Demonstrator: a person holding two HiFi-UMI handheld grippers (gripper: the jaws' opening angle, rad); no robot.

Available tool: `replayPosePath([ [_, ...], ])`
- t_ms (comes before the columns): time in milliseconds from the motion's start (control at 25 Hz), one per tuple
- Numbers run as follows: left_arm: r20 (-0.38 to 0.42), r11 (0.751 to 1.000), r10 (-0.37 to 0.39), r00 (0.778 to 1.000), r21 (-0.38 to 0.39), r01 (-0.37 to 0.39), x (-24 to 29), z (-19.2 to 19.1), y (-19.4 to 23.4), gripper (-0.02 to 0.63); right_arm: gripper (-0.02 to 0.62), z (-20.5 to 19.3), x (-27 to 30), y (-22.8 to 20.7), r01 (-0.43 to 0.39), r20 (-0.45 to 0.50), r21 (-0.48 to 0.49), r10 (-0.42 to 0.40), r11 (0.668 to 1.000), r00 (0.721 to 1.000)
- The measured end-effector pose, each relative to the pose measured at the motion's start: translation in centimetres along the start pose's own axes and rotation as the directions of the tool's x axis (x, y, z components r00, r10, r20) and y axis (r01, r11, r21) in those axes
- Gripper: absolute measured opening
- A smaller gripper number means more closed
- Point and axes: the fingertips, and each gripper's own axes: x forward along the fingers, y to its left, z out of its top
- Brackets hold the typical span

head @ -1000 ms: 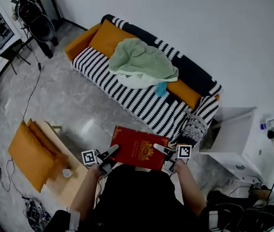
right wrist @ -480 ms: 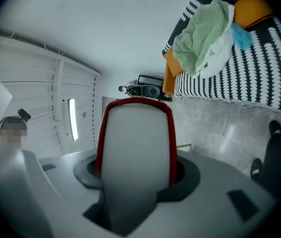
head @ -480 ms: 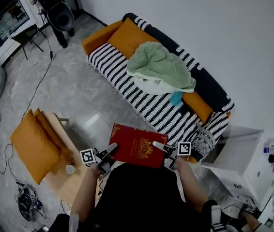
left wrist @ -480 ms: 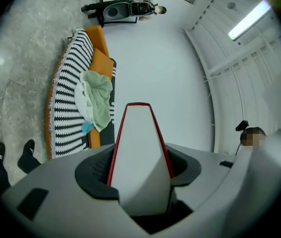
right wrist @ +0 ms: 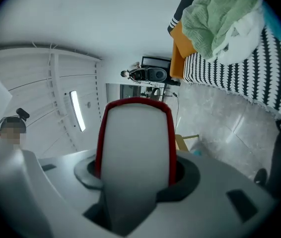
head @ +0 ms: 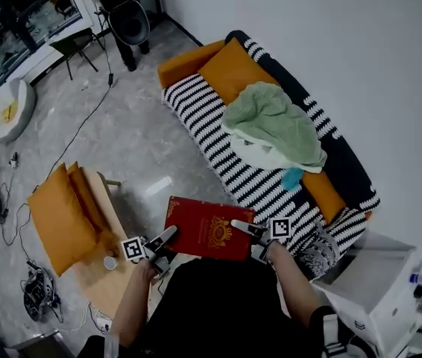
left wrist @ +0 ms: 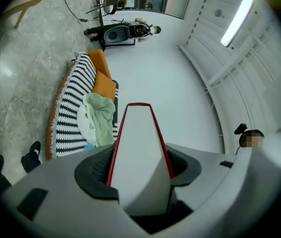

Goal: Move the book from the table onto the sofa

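Carrying red book (head: 209, 228), clamped at opposite edges in left tool (head: 169, 234) and right tool (head: 241, 224). Next: lowering flat onto striped sofa (head: 196, 114), clear of green blanket (head: 274, 121).

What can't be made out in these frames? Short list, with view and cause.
- book cover print: head view, too small to read.
- book cover: both gripper views, seen edge-on only.
- sofa seat middle: head view, hidden under the blanket.
- table: head view, partly covered by cushions and the person's left arm.
- sofa's far end: right gripper view, cut off by the picture's edge.
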Motion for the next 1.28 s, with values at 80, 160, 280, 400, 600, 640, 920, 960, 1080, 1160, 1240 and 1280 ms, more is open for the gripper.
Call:
replayPosePath([
  [80, 0.001, 1.000, -0.006, 1.000, 0.022, 0.006, 2.4, 0.6, -0.1, 0.242, 0.238, 2.3, -0.8, -0.5, -0.006, -0.004, 0.007, 0.006, 1.000, 1.000],
  [160, -0.003, 0.999, -0.025, 1.000, 0.035, 0.025, 5.4, 0.8, -0.3, 0.249, 0.238, 4.7, -2.3, -0.9, -0.013, 0.004, 0.020, 0.013, 1.000, 1.000],
  [280, -0.021, 0.999, -0.031, 0.999, 0.020, 0.031, 10.1, 0.4, 0.0, 0.259, 0.238, 8.1, -5.3, -1.2, -0.027, 0.031, 0.022, 0.026, 0.999, 0.999],
  [400, -0.042, 1.000, -0.029, 0.999, -0.011, 0.028, 14.9, -0.1, 0.8, 0.259, 0.238, 11.0, -8.8, -1.8, -0.024, 0.073, 0.033, 0.021, 0.999, 0.997],
  [600, -0.108, 1.000, -0.011, 0.994, -0.021, 0.008, 21.8, -1.6, 2.2, 0.261, 0.236, 14.4, -14.4, -3.8, -0.010, 0.142, 0.091, -0.003, 0.996, 0.990],
  [640, -0.126, 1.000, -0.005, 0.992, -0.016, 0.003, 22.9, -2.0, 2.4, 0.261, 0.238, 14.9, -15.3, -4.3, -0.009, 0.151, 0.109, -0.008, 0.994, 0.988],
  [920, -0.138, 1.000, 0.026, 0.990, 0.009, -0.025, 27.9, -2.5, 3.2, 0.270, 0.238, 19.2, -19.1, -6.0, -0.031, 0.149, 0.118, 0.013, 0.993, 0.989],
  [960, -0.116, 1.000, 0.026, 0.993, 0.011, -0.025, 28.3, -2.0, 3.1, 0.269, 0.238, 20.1, -19.6, -6.3, -0.036, 0.152, 0.116, 0.018, 0.993, 0.988],
  [1080, -0.041, 0.999, 0.027, 0.999, 0.018, -0.026, 29.2, -0.2, 2.8, 0.268, 0.238, 23.4, -21.6, -7.5, -0.054, 0.190, 0.120, 0.030, 0.991, 0.981],
  [1160, -0.021, 0.999, 0.042, 0.999, 0.028, -0.041, 29.4, 0.4, 2.9, 0.268, 0.238, 26.0, -23.0, -8.8, -0.052, 0.225, 0.119, 0.024, 0.992, 0.974],
  [1240, -0.012, 0.998, 0.059, 0.998, 0.032, -0.058, 29.6, 0.8, 3.0, 0.268, 0.238, 28.6, -24.3, -10.6, -0.027, 0.261, 0.114, -0.004, 0.993, 0.965],
  [1280, -0.005, 0.997, 0.065, 0.998, 0.031, -0.065, 29.6, 1.0, 3.1, 0.268, 0.238, 30.0, -24.8, -11.6, -0.008, 0.281, 0.110, -0.024, 0.994, 0.959],
])
